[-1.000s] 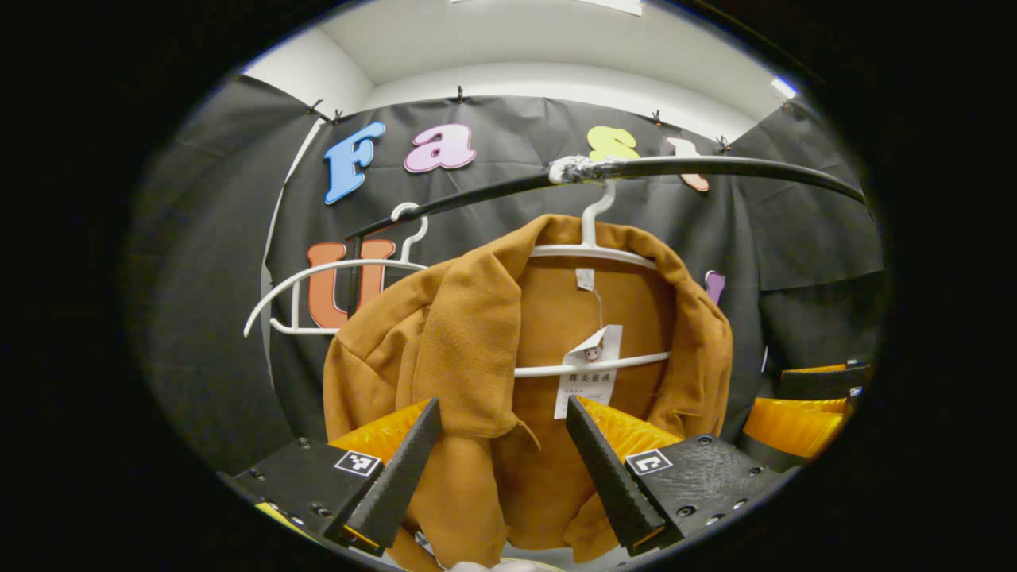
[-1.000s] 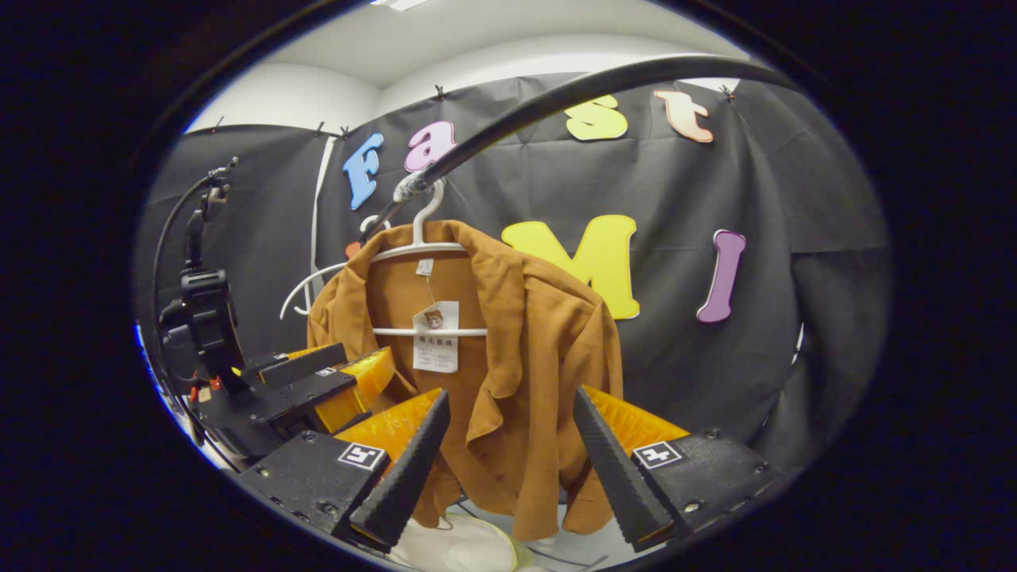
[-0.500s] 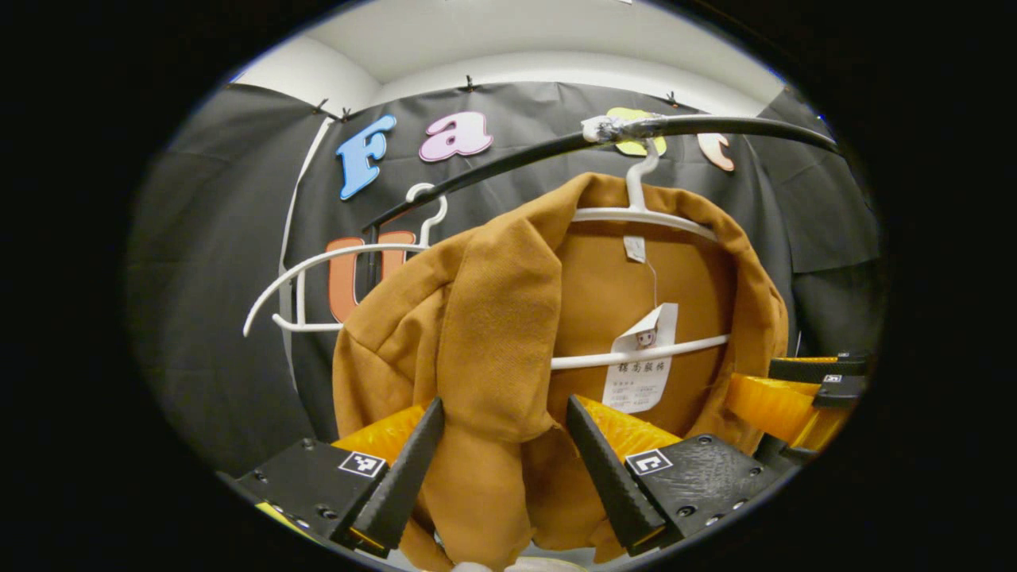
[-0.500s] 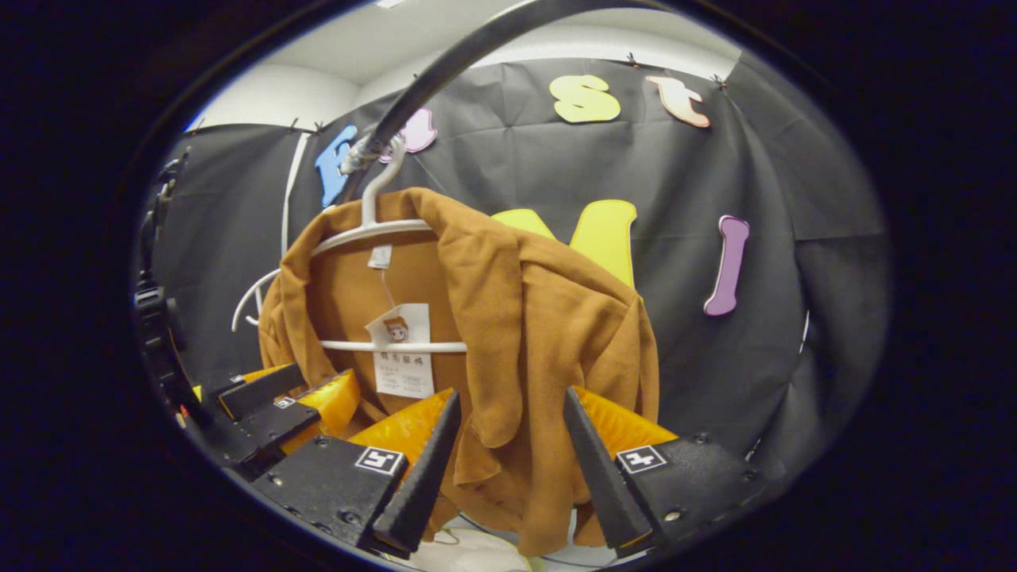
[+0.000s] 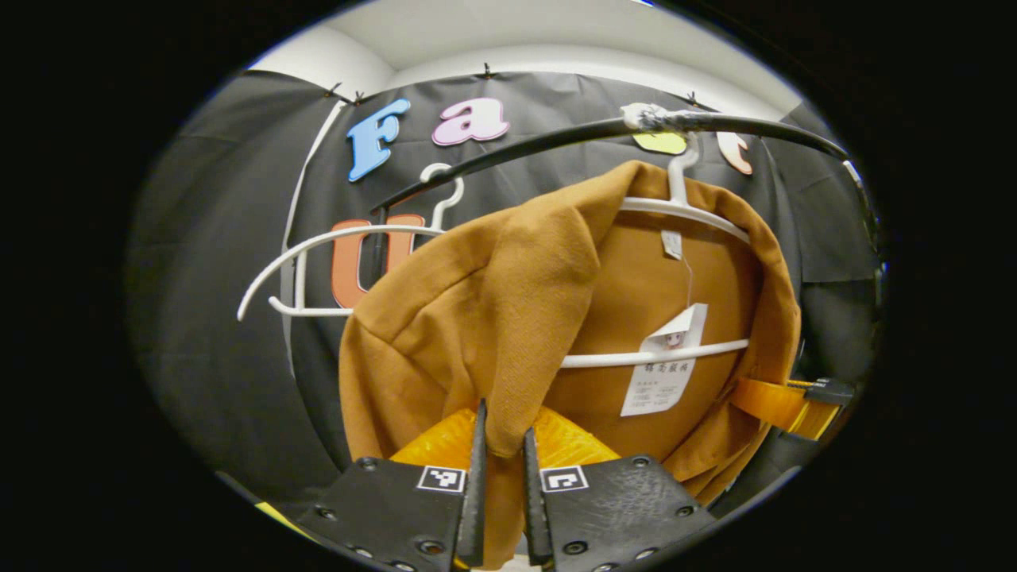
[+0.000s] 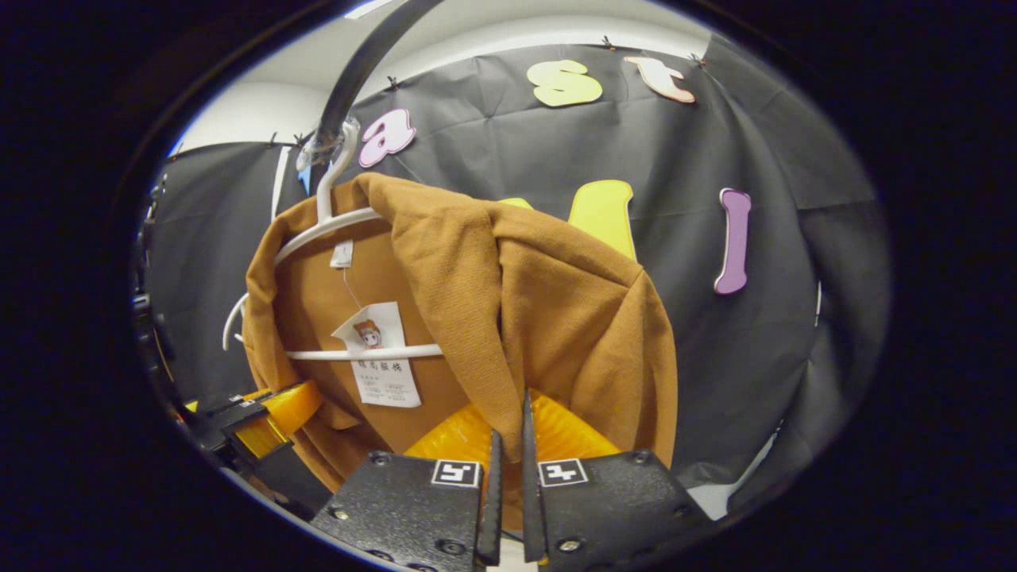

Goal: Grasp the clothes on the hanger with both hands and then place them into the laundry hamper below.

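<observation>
Jacket: brown jacket (image 5: pixel 508 302) hangs on a white hanger (image 5: pixel 679 210), front open, collar draped over the hanger's shoulders; in the right gripper view the jacket (image 6: pixel 556 302) hangs the same way on that hanger (image 6: pixel 326 222)
Left gripper: my left gripper (image 5: pixel 502 469) has its fingers pressed nearly together on the hanging edge of one front lapel; the cloth runs down between the two fingers; I see the same gripper (image 6: pixel 266 413) at the lower left of the right gripper view, against the jacket's far side
Right gripper: my right gripper (image 6: pixel 508 469) pinches the other front edge, its fingers close with a fold of cloth between them; in the left gripper view it (image 5: pixel 786 401) sits at the lower right, touching the jacket's hem side
Rail: the hanger's hook hangs over a black rail (image 5: pixel 715 123), at a spot wrapped in pale tape; the rail (image 6: pixel 357 63) curves overhead in the right gripper view
Tag: a white paper tag (image 5: pixel 663 369) dangles on a thread inside the jacket, across the hanger's lower bar; I see the tag (image 6: pixel 377 353) in the right gripper view too
Second hanger: a bare white hanger (image 5: pixel 318 270) hangs on the same rail, just beside the jacket, behind its shoulder
</observation>
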`<state>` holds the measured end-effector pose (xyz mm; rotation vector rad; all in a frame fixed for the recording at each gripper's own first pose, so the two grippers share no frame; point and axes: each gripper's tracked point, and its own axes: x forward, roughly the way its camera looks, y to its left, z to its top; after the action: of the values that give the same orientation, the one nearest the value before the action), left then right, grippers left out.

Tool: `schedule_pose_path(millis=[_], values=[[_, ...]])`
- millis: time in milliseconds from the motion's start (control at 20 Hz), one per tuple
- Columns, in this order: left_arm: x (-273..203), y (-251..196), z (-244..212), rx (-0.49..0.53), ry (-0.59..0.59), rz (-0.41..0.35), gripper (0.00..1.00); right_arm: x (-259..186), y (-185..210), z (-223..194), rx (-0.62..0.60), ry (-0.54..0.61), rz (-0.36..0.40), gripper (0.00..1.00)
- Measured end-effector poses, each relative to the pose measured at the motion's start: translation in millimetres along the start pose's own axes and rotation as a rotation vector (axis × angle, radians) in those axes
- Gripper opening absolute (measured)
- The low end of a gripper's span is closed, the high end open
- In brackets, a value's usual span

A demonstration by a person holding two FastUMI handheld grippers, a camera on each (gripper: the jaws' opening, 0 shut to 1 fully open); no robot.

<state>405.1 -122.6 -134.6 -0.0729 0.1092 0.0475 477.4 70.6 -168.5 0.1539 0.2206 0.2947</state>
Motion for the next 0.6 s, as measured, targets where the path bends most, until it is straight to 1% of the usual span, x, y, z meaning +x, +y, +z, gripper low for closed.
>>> schedule_pose_path(millis=[50, 100, 150, 200, 250, 300, 350, 500, 600], values=[[-3, -2, 0, 0.000, -0.002, -0.015, 0.19, 0, -1, 0, 0.009, -0.003, 0.025, 0.12], [-2, 2, 1, 0.017, -0.007, 0.004, 0.19, -1, -5, 1, 0.016, -0.005, 0.041, 0.08], [-16, 9, 2, 0.032, -0.014, 0.033, 0.12, -2, -6, 1, 0.024, -0.002, 0.058, 0.07], [-4, 7, 3, 0.038, -0.018, 0.014, 0.05, -3, -6, 1, 0.037, -0.001, 0.075, 0.06], [-4, 9, 2, 0.037, -0.014, 0.030, 0.05, -6, -7, 2, 0.049, 0.001, 0.086, 0.05], [-3, 7, 0, 0.036, -0.006, 0.019, 0.00, -4, -7, 3, 0.059, -0.002, 0.099, 0.05], [-2, 6, 0, 0.034, -0.003, 0.014, 0.05, -4, -7, 1, 0.061, -0.003, 0.104, 0.05], [-5, 4, 0, 0.034, 0.000, 0.015, 0.05, -2, -4, -1, 0.087, 0.009, 0.149, 0.04], [-6, 5, 1, 0.030, -0.001, 0.021, 0.05, 0, -5, 0, 0.132, 0.017, 0.180, 0.05]])
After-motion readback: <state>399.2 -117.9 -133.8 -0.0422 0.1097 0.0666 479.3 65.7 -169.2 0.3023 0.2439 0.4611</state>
